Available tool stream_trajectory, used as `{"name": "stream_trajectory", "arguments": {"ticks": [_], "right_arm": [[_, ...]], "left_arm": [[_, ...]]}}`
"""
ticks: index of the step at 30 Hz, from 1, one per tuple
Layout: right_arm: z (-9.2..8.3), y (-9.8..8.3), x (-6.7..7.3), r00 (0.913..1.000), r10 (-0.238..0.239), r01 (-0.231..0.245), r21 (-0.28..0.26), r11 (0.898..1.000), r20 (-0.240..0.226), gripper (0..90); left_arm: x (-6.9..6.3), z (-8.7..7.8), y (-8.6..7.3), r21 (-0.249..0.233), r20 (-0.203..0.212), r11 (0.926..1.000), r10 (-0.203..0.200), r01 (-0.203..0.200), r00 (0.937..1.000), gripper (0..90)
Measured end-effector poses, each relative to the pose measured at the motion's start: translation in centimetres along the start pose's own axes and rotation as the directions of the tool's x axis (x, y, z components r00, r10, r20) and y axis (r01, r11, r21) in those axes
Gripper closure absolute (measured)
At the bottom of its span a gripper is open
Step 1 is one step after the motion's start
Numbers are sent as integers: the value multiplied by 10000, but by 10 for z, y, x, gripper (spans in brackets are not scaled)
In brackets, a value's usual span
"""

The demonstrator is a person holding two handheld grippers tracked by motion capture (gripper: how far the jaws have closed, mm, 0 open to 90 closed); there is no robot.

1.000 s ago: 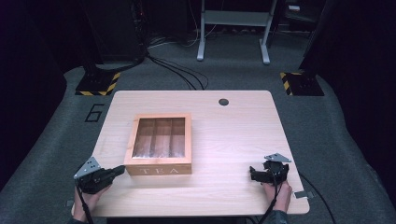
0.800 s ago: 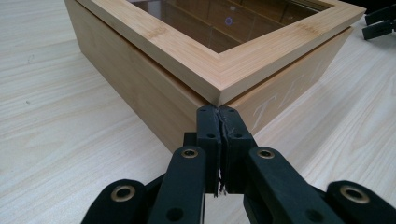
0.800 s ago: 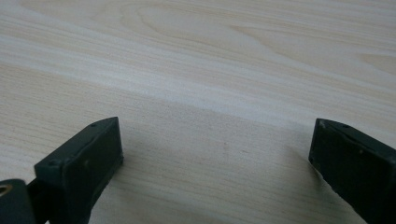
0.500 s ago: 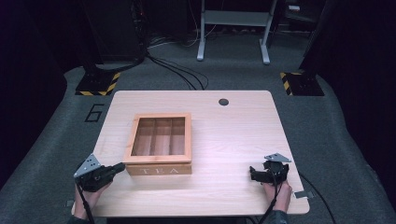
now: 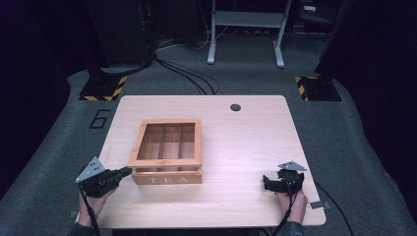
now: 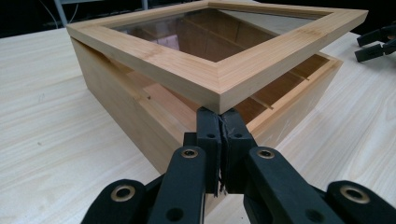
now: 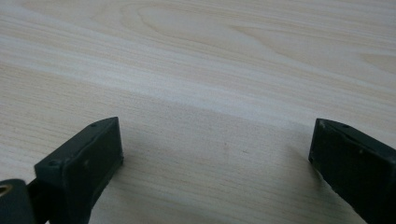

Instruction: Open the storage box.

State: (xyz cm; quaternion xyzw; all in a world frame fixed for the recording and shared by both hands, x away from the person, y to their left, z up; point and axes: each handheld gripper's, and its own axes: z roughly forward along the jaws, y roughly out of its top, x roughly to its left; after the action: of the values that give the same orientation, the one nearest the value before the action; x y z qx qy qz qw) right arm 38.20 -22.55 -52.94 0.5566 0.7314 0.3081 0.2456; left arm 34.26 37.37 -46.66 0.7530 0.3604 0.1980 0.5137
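My left gripper [image 6: 219, 122] has its jaws pressed together, tips tucked under the near corner of the tea box's lid [image 6: 219, 79], and that lid now stands lifted off the box body (the gap shows plainly in the left gripper view, with the dividers visible beneath the raised frame). I read this as the lid being levered open by a push from below rather than by a pinch, since nothing is clamped between the jaws. The tea box [image 5: 167, 152] itself sits on the worktop [image 5: 246, 142], left of centre, its "TEA" face towards me.

Against the frame from a second ago, the lid looks raised at the front: the glazed pane then lay flat and hazy over the compartments, and now the three compartments read more clearly from above. The left gripper [image 5: 110, 178] has crept slightly towards the box's front-left corner. The box has not shifted on the worktop.

My right gripper [image 5: 281, 183] has not moved; it rests near the front-right edge, well apart from the box, jaws spread wide with bare wood between them.

Next, I judge, the lid needs carrying further back on its hinge.
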Motion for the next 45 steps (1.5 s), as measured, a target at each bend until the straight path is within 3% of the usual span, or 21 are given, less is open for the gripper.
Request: {"name": "stream_trajectory", "arguments": {"ticks": [19,45], "right_arm": [[0,0,0,10000,3,-3,-5,10000,-4,24],[0,0,0,9999,99,-99,-30,9999,-48,27]], "left_arm": [[4,-3,26,-103,-95,9995,310,-311,9995,876],[11,4,62,-504,88,9985,230,-225,9997,875]]}}
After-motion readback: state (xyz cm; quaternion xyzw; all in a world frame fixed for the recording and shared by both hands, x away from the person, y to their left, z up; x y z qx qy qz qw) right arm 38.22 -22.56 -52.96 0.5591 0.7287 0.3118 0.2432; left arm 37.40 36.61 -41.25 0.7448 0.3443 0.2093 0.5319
